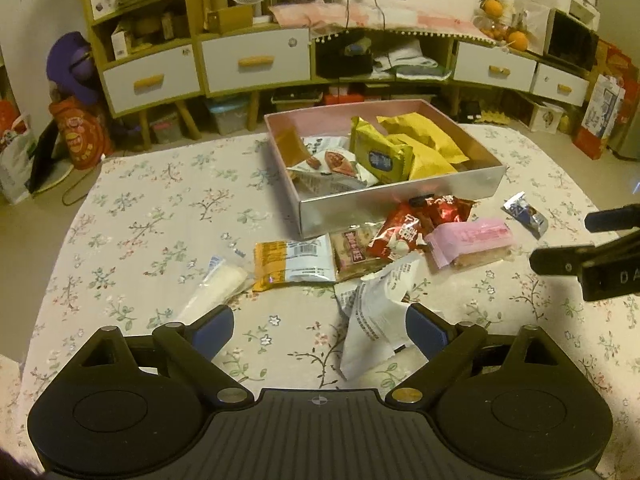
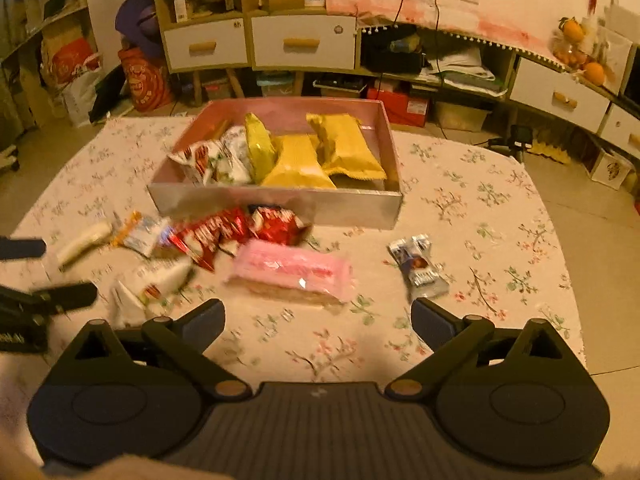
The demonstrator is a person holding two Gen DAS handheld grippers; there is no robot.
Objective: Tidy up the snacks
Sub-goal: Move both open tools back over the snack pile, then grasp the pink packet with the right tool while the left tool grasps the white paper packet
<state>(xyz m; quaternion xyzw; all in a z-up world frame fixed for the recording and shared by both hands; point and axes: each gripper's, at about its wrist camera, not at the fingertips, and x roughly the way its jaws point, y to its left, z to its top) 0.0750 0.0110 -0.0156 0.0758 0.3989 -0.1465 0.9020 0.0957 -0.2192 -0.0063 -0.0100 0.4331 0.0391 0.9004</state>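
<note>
A pink-lined box (image 1: 400, 204) (image 2: 280, 204) sits mid-table and holds yellow packets (image 1: 424, 140) (image 2: 344, 148) and other snacks. Loose snacks lie in front of it: a pink bar (image 1: 468, 242) (image 2: 292, 270), red packets (image 1: 404, 228) (image 2: 240, 232), a white packet (image 1: 376, 312) (image 2: 152, 284), a silver-blue packet (image 1: 524, 214) (image 2: 420, 264), an orange-white packet (image 1: 296, 262) and a white stick (image 1: 216, 288) (image 2: 82, 240). My left gripper (image 1: 320, 330) is open and empty, its right finger beside the white packet. My right gripper (image 2: 318, 322) is open and empty, just in front of the pink bar.
The table has a floral cloth (image 1: 160, 208) (image 2: 480, 208). The right gripper's fingers (image 1: 560, 262) show at the right edge of the left wrist view, and the left gripper's fingers (image 2: 64, 294) at the left edge of the right wrist view. Shelves and drawers (image 1: 256, 62) stand behind.
</note>
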